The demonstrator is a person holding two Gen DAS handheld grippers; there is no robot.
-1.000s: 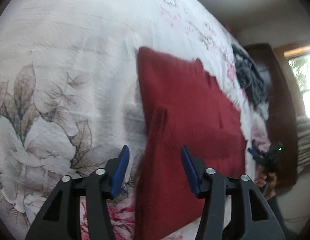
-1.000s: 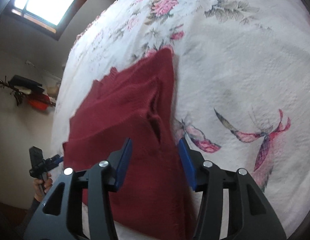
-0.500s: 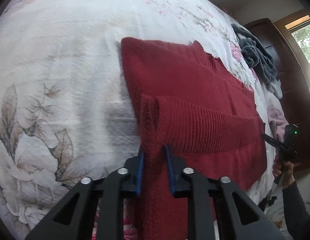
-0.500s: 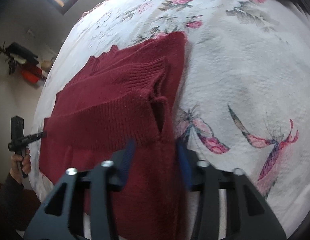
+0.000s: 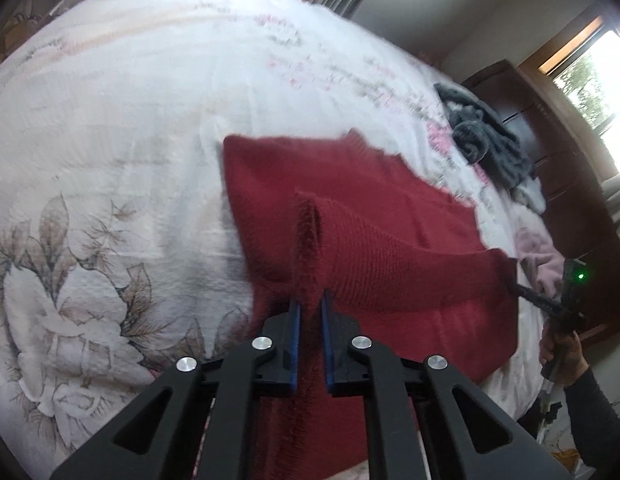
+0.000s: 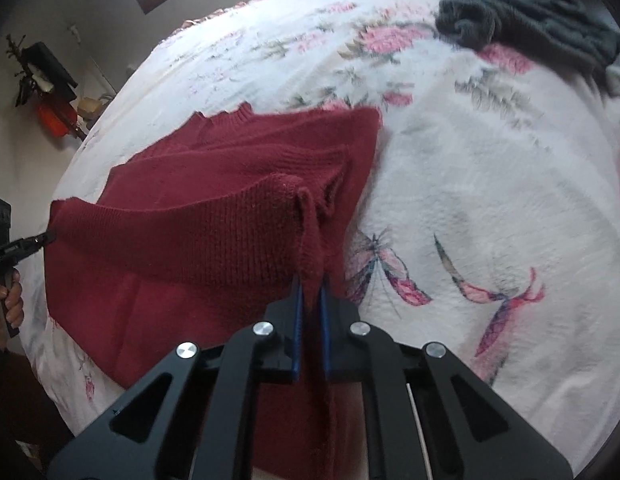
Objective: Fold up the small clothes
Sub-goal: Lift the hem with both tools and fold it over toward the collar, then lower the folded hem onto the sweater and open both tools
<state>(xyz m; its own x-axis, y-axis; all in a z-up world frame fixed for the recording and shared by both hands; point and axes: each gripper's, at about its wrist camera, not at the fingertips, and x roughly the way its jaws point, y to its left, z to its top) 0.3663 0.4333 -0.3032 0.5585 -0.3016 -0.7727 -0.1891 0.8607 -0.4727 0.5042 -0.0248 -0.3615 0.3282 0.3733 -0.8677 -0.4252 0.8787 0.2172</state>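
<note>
A dark red knit sweater [image 5: 350, 184] [image 6: 214, 224] lies flat on the white floral bedspread [image 5: 110, 120] [image 6: 490, 168]. My left gripper [image 5: 310, 308] is shut on one corner of its ribbed hem, which stands up between the blue pads. My right gripper [image 6: 310, 284] is shut on the opposite hem corner. The hem edge hangs stretched between the two, raised off the rest of the sweater. Each view shows the other gripper at the far end of that edge: the right gripper [image 5: 522, 292] and the left gripper [image 6: 40, 238], each held in a hand.
A heap of grey knitwear [image 5: 486, 144] [image 6: 522, 20] lies at the far side of the bed, with a pale pink garment [image 5: 538, 252] near it. A dark wooden dresser [image 5: 558, 140] stands beyond the bed. The bed's near edge is just below the grippers.
Both grippers stood open over the hem corners a second ago. They have shut on the corners and lifted the hem edge up off the bed.
</note>
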